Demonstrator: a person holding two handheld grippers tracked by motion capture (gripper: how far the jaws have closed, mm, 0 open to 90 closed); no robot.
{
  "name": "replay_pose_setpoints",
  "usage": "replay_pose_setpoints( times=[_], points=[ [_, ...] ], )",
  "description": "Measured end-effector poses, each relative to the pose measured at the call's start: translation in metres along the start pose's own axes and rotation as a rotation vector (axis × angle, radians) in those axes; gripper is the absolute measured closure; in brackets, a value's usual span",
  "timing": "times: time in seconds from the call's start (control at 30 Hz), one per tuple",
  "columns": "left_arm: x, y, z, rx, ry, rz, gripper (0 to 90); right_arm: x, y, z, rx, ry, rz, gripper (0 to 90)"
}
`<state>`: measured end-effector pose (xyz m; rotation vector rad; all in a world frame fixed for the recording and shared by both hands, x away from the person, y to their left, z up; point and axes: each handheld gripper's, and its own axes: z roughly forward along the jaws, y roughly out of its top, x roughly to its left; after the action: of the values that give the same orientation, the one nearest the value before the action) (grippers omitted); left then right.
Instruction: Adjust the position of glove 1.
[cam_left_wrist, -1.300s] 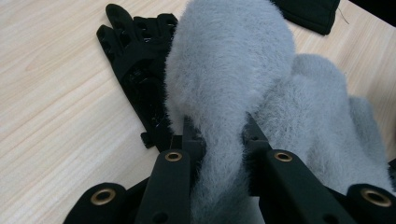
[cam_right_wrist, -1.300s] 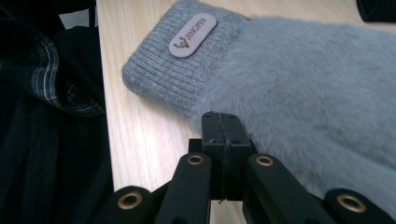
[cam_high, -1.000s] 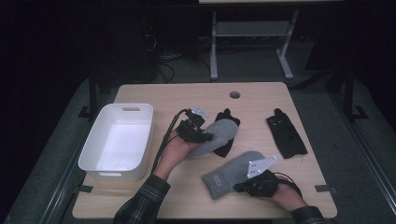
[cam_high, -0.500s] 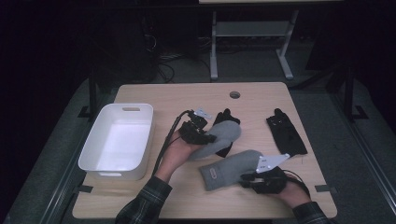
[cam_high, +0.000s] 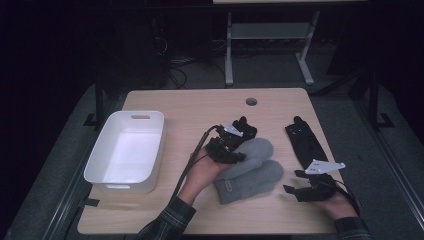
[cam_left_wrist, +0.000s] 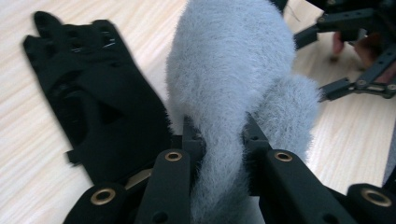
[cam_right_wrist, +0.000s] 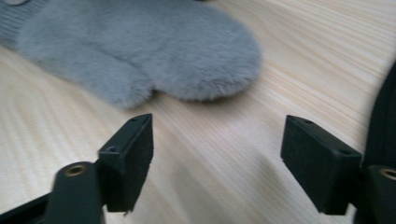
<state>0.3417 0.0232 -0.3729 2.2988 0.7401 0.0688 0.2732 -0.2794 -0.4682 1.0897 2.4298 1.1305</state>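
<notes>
Wooden table (cam_high: 200, 107), grey mitten (cam_left_wrist: 229, 79) pinched in left tool (cam_left_wrist: 218, 140)

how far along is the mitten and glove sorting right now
Done: one grey mitten lies flat on the table. In hand: the left gripper is shut on the second grey mitten, partly on the first. The right gripper is open, holding nothing. Left: two black gloves lie untouched, and the white bin holds nothing.

Fuzzy grey mittens (cam_high: 250, 172), black gloves (cam_high: 306, 145), white bin (cam_high: 125, 150), pale wood-grain table (cam_high: 200, 105), possibly plaid sleeve (cam_high: 167, 225)
</notes>
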Motion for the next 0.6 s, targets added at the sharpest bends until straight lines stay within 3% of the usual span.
replay_pose_setpoints(
  times=[0.2, 0.33, 0.6],
  points=[
    [-0.015, 0.004, 0.018, 0.030, -0.016, 0.007, 76.7, -0.003, -0.003, 0.005, 0.013, -0.004, 0.004, 19.3],
    [-0.023, 0.004, 0.029, 0.068, 0.008, 0.013, 76.7, -0.003, -0.004, 0.006, 0.012, -0.004, 0.007, 18.5],
    [-0.030, 0.001, 0.042, 0.099, 0.003, 0.007, 76.6, -0.003, -0.005, 0.009, 0.041, -0.005, -0.015, 18.1]
  ],
)
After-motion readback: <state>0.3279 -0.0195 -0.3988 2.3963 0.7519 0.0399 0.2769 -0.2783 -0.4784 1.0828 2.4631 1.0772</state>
